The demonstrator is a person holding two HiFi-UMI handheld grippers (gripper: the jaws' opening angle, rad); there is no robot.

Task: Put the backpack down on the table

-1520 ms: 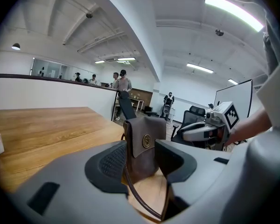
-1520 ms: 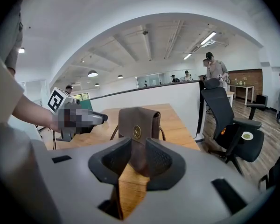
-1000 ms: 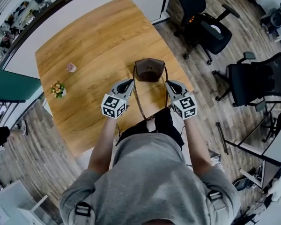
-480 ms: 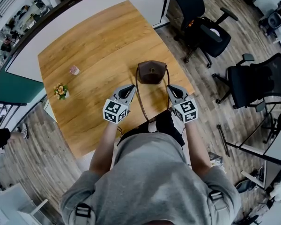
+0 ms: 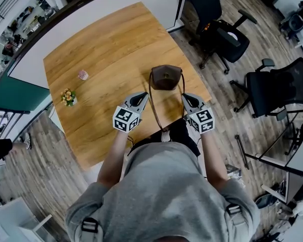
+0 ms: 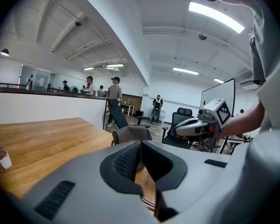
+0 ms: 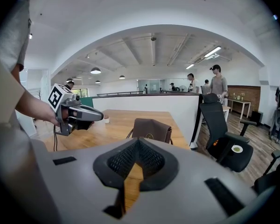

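Note:
A small brown backpack [image 5: 166, 77] stands upright on the wooden table [image 5: 106, 49] near its right edge. Its thin strap [image 5: 154, 110] loops back over the table edge towards me. My left gripper [image 5: 143, 96] is shut and empty, a short way to the near left of the bag. My right gripper [image 5: 185, 98] is shut and empty at the near right, beside the strap. In the left gripper view the backpack [image 6: 130, 133] sits just past the closed jaws. In the right gripper view the backpack [image 7: 151, 129] stands ahead, with my left gripper [image 7: 100, 116] beside it.
A small potted plant [image 5: 67, 97] and a pink cup [image 5: 83, 75] stand on the table's left part. A white partition [image 5: 91, 4] runs along the far side. Black office chairs [image 5: 219, 32] [image 5: 278, 87] stand on the floor to the right. People stand far off.
Both grippers have drawn back a little from the backpack towards me. The backpack stays where it stands on the table.

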